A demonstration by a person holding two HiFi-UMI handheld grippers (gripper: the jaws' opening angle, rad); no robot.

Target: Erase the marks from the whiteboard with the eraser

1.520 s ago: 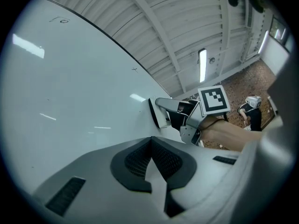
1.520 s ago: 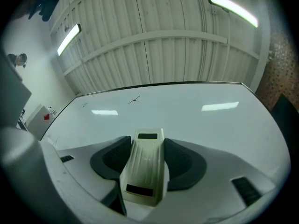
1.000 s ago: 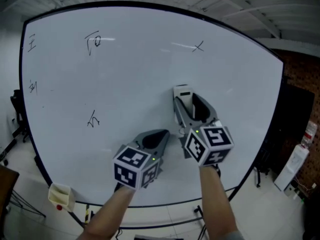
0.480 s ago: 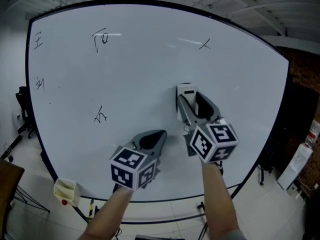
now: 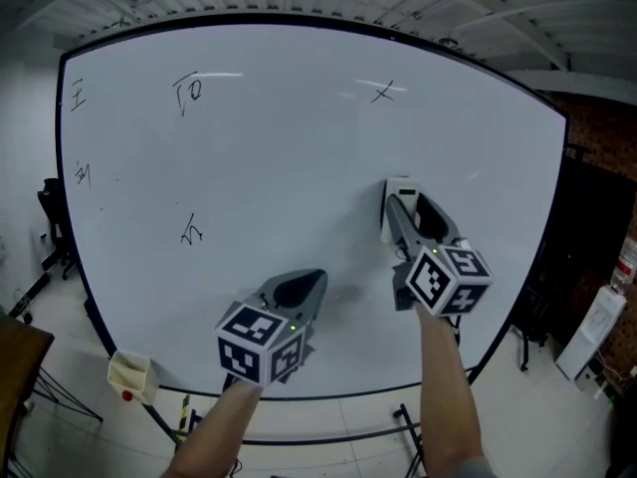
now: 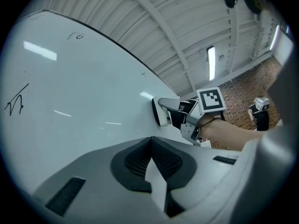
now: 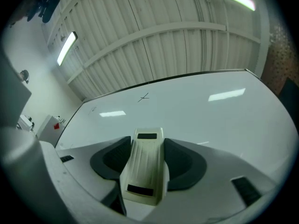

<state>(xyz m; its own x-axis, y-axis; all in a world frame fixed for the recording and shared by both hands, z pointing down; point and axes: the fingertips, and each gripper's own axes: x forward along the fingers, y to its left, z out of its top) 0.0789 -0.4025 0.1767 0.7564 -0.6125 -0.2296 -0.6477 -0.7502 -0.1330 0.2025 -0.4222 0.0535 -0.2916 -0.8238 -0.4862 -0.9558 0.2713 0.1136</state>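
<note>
The whiteboard (image 5: 299, 157) fills the head view. It carries small black marks: an x (image 5: 384, 93) at the upper right, two marks (image 5: 188, 92) (image 5: 77, 96) along the top left, one (image 5: 82, 174) at the left edge and one (image 5: 191, 232) at the lower left. My right gripper (image 5: 401, 210) is shut on the white eraser (image 5: 397, 195), whose far end is against the board below the x. In the right gripper view the eraser (image 7: 145, 167) sits between the jaws. My left gripper (image 5: 299, 289) is shut and holds nothing, low at the board's middle.
A small cream box (image 5: 129, 374) hangs at the board's lower left corner. A water dispenser (image 5: 587, 332) stands by the brick wall at the right. A chair (image 5: 52, 217) stands left of the board. The board's stand legs (image 5: 403, 431) show below.
The right gripper has slid the eraser to the right across the board, now below the x. The left gripper has hardly moved.
</note>
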